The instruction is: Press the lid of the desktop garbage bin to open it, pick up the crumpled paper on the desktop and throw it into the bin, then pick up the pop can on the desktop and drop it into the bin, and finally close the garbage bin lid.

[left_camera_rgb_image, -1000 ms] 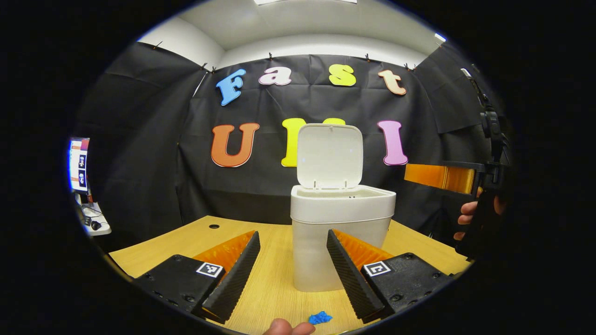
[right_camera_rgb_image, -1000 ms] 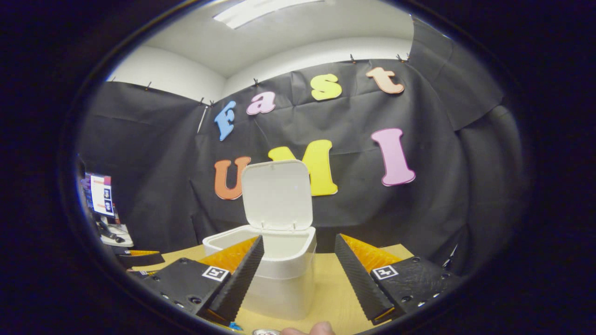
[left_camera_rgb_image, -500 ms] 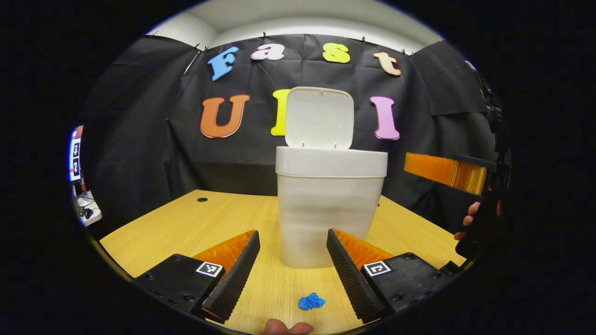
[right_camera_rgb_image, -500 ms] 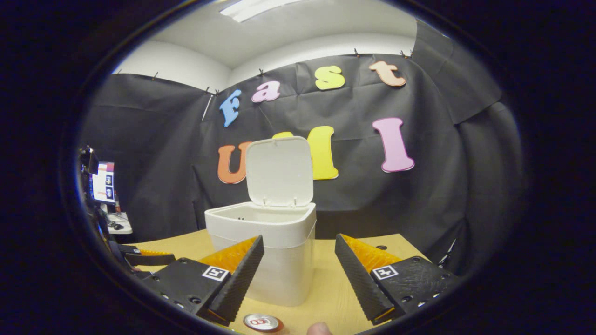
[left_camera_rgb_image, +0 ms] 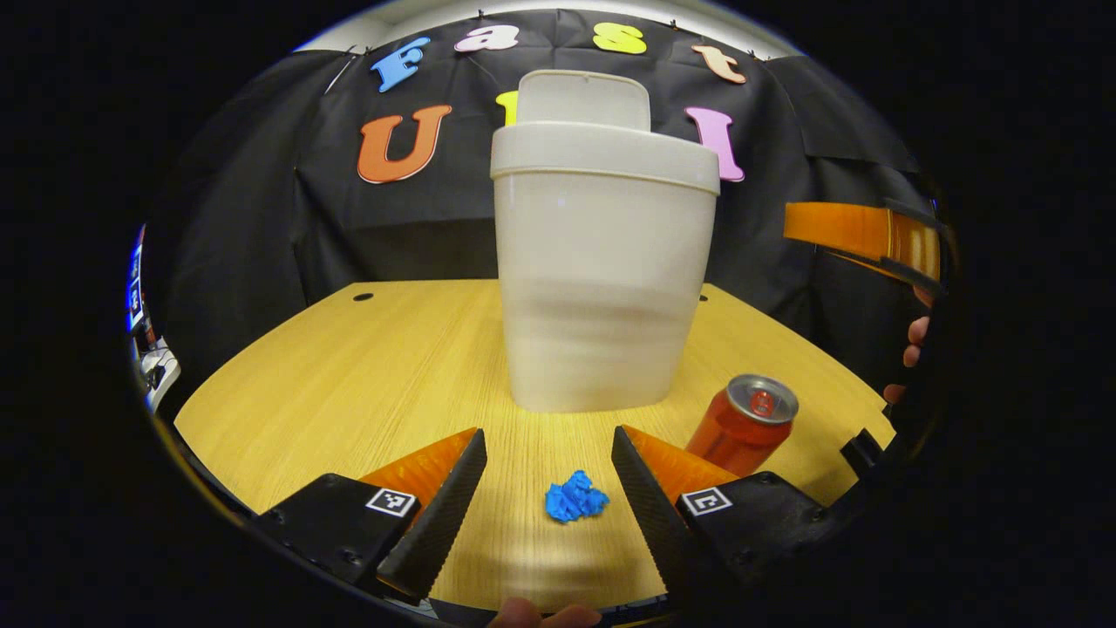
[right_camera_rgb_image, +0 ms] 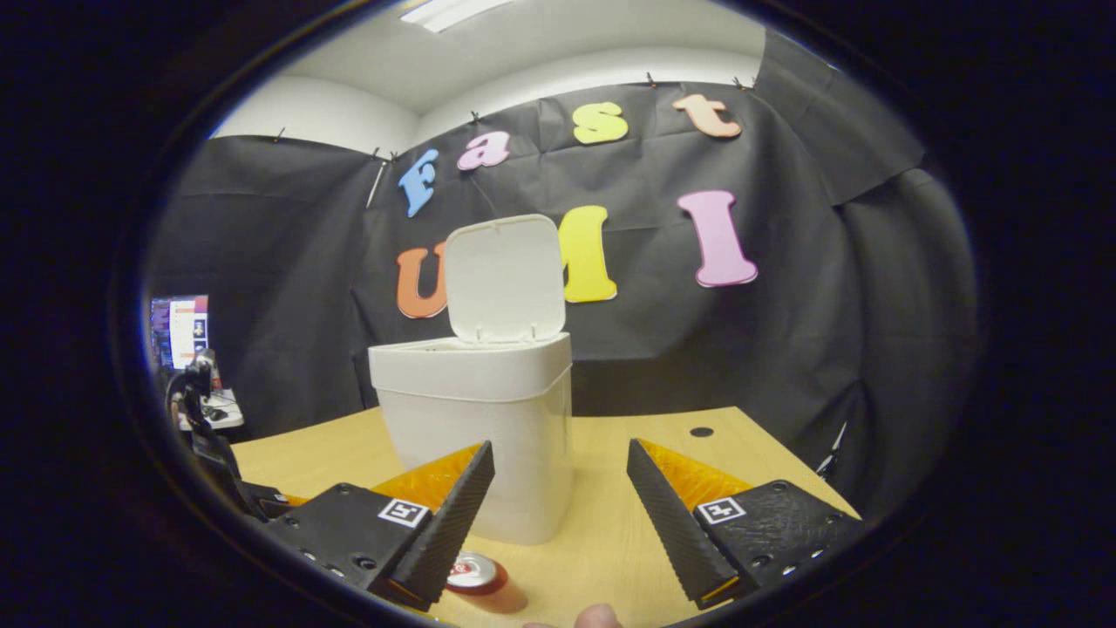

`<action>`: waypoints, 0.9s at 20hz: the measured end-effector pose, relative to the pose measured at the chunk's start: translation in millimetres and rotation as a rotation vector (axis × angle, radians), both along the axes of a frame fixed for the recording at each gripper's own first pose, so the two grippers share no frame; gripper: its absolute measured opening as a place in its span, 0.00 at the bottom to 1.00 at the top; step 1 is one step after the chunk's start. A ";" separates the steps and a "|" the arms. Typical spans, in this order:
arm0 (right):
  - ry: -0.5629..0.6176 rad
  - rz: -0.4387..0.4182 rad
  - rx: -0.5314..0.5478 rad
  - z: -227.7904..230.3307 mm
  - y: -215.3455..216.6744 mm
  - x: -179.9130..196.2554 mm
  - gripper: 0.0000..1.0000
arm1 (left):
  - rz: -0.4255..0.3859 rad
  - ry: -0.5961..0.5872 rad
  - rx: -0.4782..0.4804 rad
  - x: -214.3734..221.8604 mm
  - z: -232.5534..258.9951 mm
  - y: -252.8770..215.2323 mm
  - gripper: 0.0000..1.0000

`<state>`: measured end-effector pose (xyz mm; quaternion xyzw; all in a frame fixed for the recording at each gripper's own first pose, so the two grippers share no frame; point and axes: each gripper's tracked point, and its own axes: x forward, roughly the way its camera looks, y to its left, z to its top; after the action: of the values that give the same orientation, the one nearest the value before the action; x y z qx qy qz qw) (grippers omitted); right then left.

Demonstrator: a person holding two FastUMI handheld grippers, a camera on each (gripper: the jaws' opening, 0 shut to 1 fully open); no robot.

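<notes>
A pale wooden table (left_camera_rgb_image: 366, 366) stands inside a booth hung with black cloth, and on it the white garbage bin (left_camera_rgb_image: 602, 279) sits toward the back with its lid (right_camera_rgb_image: 504, 279) swung up and standing nearly upright behind the rim, so the opening step looks done and the mouth is free to take rubbish. In the left gripper view the left tool (left_camera_rgb_image: 545, 506) is low over the near part of the table, its fingers spread wide and holding nothing, and the blue crumpled paper (left_camera_rgb_image: 575, 501) lies on the wood in the gap between them, apart from both; the wide spread seems meant to straddle the small wad before closing on it. The red pop can (left_camera_rgb_image: 743, 425) stands upright just to the right of that tool, near the front of the bin, seemingly left for the following step. At the right edge of that view a hand (left_camera_rgb_image: 907, 349) holds the other tool raised off to the side, probably to keep it clear. In the right gripper view the right tool (right_camera_rgb_image: 558, 515) is likewise wide open and empty, looking toward the bin from higher up, with the can's top visible low beside its left finger. My reading is that the paper pickup is about to begin; the wad is light and could skid if one finger touches first.
</notes>
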<state>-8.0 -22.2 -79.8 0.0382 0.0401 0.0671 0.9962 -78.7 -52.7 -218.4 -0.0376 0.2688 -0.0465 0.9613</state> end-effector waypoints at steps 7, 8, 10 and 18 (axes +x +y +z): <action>0.043 -0.023 -0.004 -31.6 -7.4 -5.7 0.95 | 0.002 0.130 -0.019 -10.2 -46.0 -4.3 0.95; 0.043 -0.025 -0.008 -33.3 -8.6 -5.5 0.95 | 0.003 0.140 -0.021 -11.4 -48.9 -4.1 0.94; 0.047 -0.023 -0.019 -38.4 -7.4 -5.9 0.95 | 0.006 0.157 -0.020 -12.1 -53.8 -1.2 0.90; 0.058 -0.033 -0.018 -48.2 -8.9 -9.3 0.95 | -0.002 0.143 -0.006 -8.2 -56.5 12.2 0.63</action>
<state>-17.3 -31.1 -128.0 0.0317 0.0691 0.0489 0.9959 -86.9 -40.5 -275.0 -0.0434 0.3366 -0.0452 0.9395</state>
